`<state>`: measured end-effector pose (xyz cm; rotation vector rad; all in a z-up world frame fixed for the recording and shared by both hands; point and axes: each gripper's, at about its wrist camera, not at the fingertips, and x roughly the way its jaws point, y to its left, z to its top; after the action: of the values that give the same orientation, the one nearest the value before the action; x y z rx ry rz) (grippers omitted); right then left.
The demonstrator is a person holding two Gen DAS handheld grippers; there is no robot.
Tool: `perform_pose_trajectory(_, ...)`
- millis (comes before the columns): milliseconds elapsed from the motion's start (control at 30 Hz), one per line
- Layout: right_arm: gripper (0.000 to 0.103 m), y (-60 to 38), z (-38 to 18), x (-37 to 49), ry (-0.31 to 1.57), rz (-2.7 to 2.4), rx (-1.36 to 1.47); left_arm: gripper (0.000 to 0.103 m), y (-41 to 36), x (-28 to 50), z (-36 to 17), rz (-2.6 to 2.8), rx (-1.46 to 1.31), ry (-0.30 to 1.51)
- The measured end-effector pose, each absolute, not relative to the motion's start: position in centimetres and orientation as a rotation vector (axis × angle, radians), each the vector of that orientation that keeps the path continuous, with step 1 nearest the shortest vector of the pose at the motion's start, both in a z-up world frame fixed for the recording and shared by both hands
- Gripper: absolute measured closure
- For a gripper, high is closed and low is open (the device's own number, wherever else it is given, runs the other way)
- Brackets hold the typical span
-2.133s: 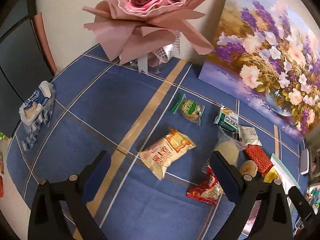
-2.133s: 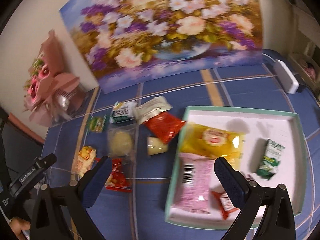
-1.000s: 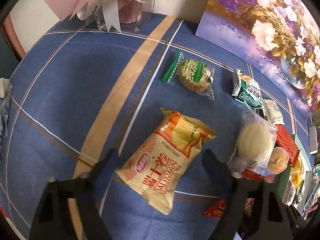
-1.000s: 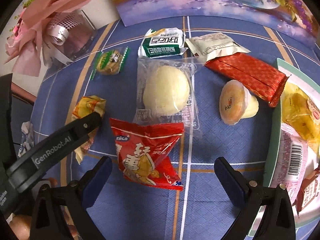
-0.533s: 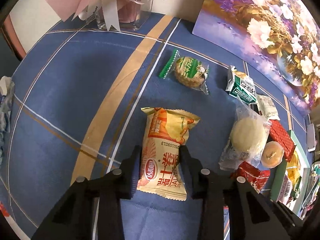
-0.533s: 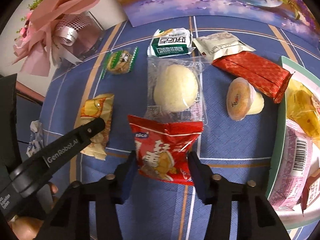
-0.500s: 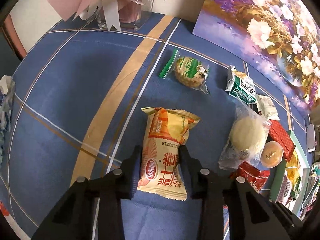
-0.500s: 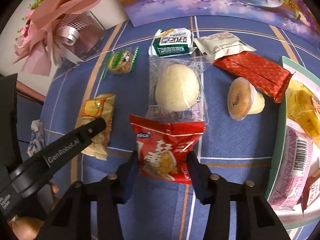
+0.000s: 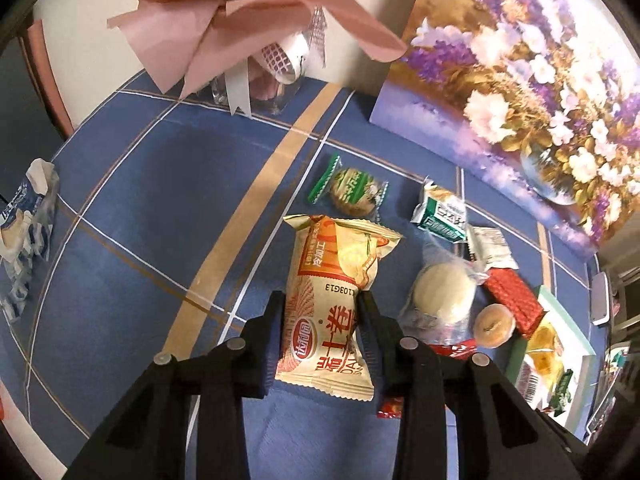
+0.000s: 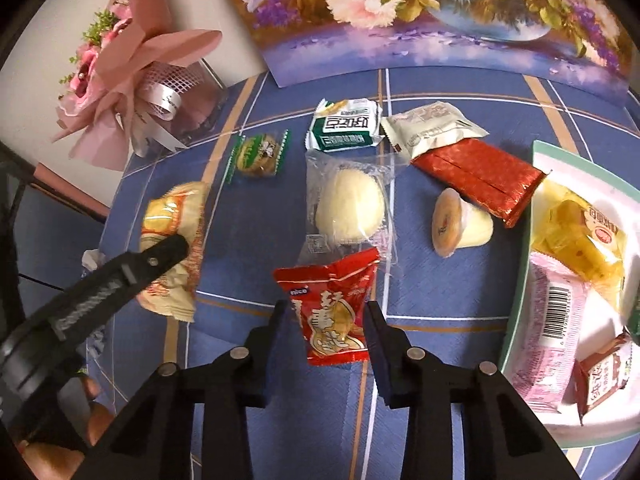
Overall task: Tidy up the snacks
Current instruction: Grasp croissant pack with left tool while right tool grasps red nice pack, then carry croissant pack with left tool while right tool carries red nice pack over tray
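Blue-clothed table (image 10: 248, 220), sorting partly done. Left tool (image 9: 322, 312) clamped on orange-cream snack pack (image 9: 332, 300); right tool (image 10: 326, 316) clamped on red snack pack (image 10: 332, 304); both packs off the cloth. Tray (image 10: 520, 288) at right holds four or five packets. Six snacks lie loose between bouquet (image 10: 120, 56) and tray, unsorted.

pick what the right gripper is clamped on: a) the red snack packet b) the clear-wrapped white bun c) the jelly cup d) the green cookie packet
a: in the right wrist view the right gripper has its jaws pressed against both sides of the red snack packet, while the white bun lies apart on the blue cloth beyond it.
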<state>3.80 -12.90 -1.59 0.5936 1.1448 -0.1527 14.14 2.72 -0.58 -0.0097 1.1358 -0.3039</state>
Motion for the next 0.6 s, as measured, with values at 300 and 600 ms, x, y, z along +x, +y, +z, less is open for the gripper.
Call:
perform_pose_trajectory(300, 0.062, -12.9, -3.0, 4.0, 1.178, -0.135, 0.628, 0.065, 3.9, 13.2, -2.5, -0.25, -0.051, 1.203)
perform_pose_trajectory(600, 0.048, -11.3, -4.7, 4.9, 1.224, -0.16, 0.52, 0.065, 4.4, 13.0, -3.3, -0.232, -0.068, 1.222)
